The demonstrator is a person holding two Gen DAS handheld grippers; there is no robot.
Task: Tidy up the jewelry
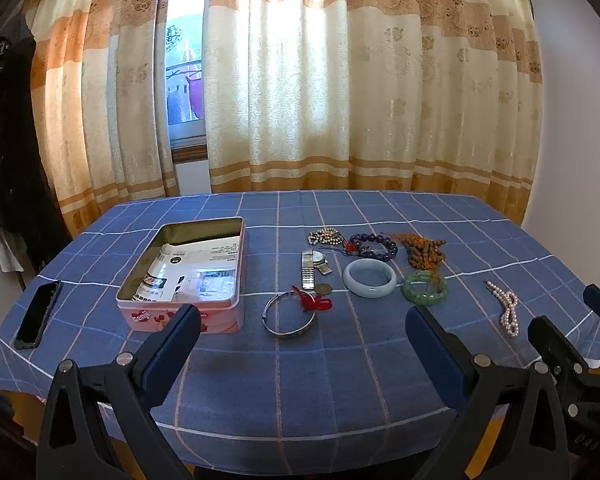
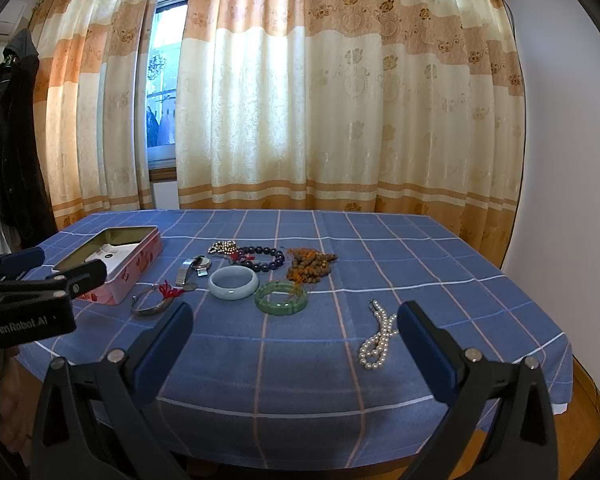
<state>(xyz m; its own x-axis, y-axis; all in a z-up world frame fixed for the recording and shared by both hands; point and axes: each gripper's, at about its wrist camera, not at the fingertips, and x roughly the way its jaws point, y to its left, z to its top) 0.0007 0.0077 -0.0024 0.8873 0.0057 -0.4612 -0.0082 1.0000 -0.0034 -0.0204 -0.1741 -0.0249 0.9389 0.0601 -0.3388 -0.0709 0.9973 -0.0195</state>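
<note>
Both the left gripper (image 1: 302, 330) and right gripper (image 2: 294, 326) hover spread wide, empty. Best practice: close on the pearl necklace (image 2: 376, 338) at its bunched strands, then carry it to the open tin (image 1: 188, 272).

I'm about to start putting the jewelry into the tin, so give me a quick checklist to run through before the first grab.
1. Left gripper open and empty: ok.
2. Right gripper open and empty: ok.
3. Tin lid off: ok. Papers already lie inside; room left: cannot tell.
4. Pearl strand lies apart from other pieces, just ahead of the right gripper: ok.
5. Green bangle free to lift: not ok, orange threads from the brown beads lie on it.
6. Silver bangle beside the tin, nothing on it but its own red tassel: ok.
</note>
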